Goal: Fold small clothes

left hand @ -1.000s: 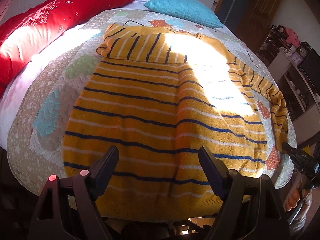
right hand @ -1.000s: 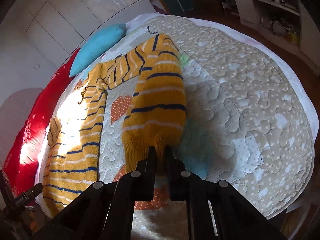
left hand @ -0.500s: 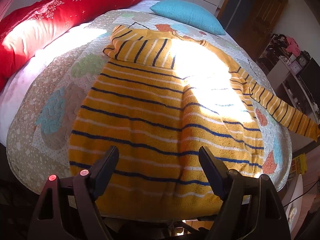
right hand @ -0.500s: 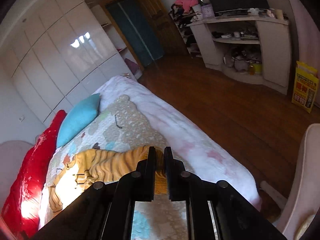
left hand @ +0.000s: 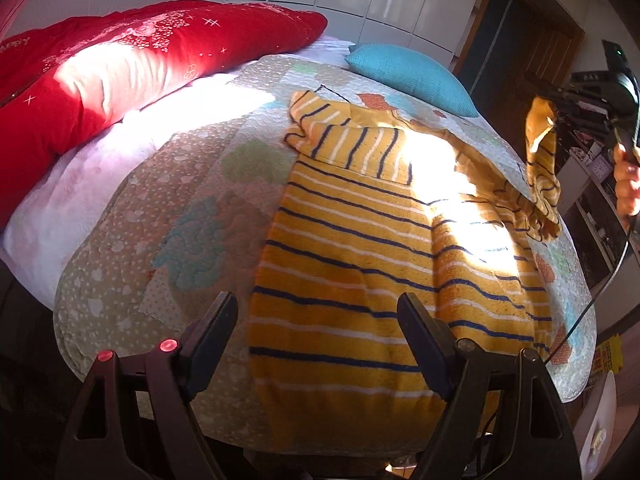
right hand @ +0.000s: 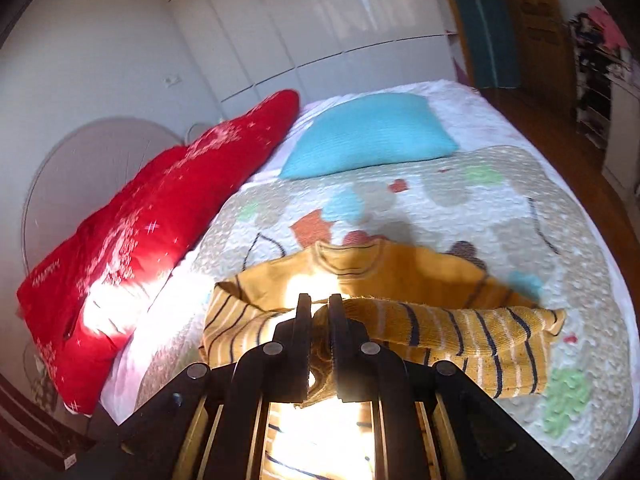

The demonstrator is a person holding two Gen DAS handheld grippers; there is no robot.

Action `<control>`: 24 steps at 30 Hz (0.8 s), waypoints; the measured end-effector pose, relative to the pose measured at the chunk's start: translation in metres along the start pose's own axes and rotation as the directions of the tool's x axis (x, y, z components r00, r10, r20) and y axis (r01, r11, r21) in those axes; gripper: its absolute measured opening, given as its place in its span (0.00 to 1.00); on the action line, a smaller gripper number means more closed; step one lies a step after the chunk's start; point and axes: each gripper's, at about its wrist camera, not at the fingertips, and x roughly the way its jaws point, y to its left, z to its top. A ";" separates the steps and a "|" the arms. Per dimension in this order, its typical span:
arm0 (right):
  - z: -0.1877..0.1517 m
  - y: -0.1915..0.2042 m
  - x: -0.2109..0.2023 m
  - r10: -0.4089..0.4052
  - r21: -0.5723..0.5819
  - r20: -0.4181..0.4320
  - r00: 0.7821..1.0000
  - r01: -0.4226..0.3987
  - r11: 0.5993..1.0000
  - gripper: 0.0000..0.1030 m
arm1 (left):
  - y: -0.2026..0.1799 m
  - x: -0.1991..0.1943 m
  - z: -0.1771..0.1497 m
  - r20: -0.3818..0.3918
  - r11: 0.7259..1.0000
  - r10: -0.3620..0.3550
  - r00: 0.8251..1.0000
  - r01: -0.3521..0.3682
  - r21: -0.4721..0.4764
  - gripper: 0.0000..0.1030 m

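Note:
A yellow sweater [left hand: 360, 264] with dark blue and white stripes lies flat on the quilted bedspread [left hand: 160, 208], its left sleeve folded across the chest. My left gripper [left hand: 318, 312] hovers open above the sweater's hem, nothing between its fingers. My right gripper [right hand: 319, 308] is shut on the cuff of the right sleeve [right hand: 460, 336], which is lifted and drapes sideways over the sweater's neck area. From the left wrist, that sleeve [left hand: 540, 160] hangs from the right gripper [left hand: 560, 108] at the far right, with a hand [left hand: 626, 180] holding the tool.
A long red cushion [left hand: 120, 76] lies along the bed's left side and a turquoise pillow [left hand: 412, 76] at its head. White wardrobe doors [right hand: 320, 32] stand behind. A wooden floor [right hand: 560, 136] and shelves [right hand: 596, 92] lie beyond the bed's right side.
The right gripper rose and swung over the sweater with the sleeve cuff, lifting the sleeve off the bedspread. The left gripper drifted left along the hem, still open.

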 end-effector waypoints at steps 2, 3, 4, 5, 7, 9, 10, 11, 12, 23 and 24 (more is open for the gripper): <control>0.006 0.036 0.045 -0.003 -0.063 -0.055 0.998 -0.001 0.998 0.09 | 0.017 0.002 -0.001 0.005 1.000 0.011 1.000 -0.011 -0.020 0.79; 0.007 0.051 0.069 -0.011 -0.090 -0.084 0.996 0.004 0.996 0.09 | 0.024 0.004 -0.001 0.005 0.999 0.016 1.000 -0.016 -0.030 0.79; 0.006 0.062 0.094 -0.021 -0.109 -0.116 0.993 0.009 0.994 0.09 | 0.030 0.005 -0.002 0.004 0.999 0.020 1.000 -0.020 -0.041 0.79; 0.004 0.072 0.118 -0.027 -0.122 -0.151 0.988 0.009 0.992 0.09 | 0.036 0.008 -0.003 0.001 0.998 0.023 1.000 -0.023 -0.050 0.79; -0.004 0.086 0.161 -0.041 -0.141 -0.210 0.977 0.011 0.990 0.09 | 0.046 0.012 -0.003 -0.006 0.998 0.026 1.000 -0.027 -0.064 0.79; -0.013 0.098 0.198 -0.056 -0.162 -0.254 0.966 0.015 0.987 0.09 | 0.055 0.015 -0.003 -0.012 0.997 0.029 1.000 -0.030 -0.072 0.79; -0.017 0.101 0.215 -0.061 -0.168 -0.273 0.960 0.015 0.986 0.09 | 0.058 0.017 -0.003 -0.016 0.997 0.031 0.999 -0.032 -0.076 0.79; -0.021 0.105 0.229 -0.065 -0.173 -0.288 0.955 0.015 0.985 0.09 | 0.062 0.020 -0.002 -0.021 0.996 0.032 0.999 -0.033 -0.080 0.79; -0.024 0.109 0.242 -0.068 -0.178 -0.301 0.951 0.014 0.984 0.09 | 0.064 0.021 -0.002 -0.025 0.996 0.031 0.999 -0.033 -0.085 0.79; -0.034 0.155 0.268 -0.115 -0.289 -0.303 0.946 0.024 0.957 0.15 | 0.069 0.019 -0.003 -0.023 0.994 0.037 0.999 -0.039 -0.105 0.79; -0.035 0.155 0.262 -0.174 -0.340 -0.273 0.946 0.074 0.937 0.38 | 0.070 0.018 -0.002 -0.020 0.993 0.036 0.999 -0.038 -0.108 0.79</control>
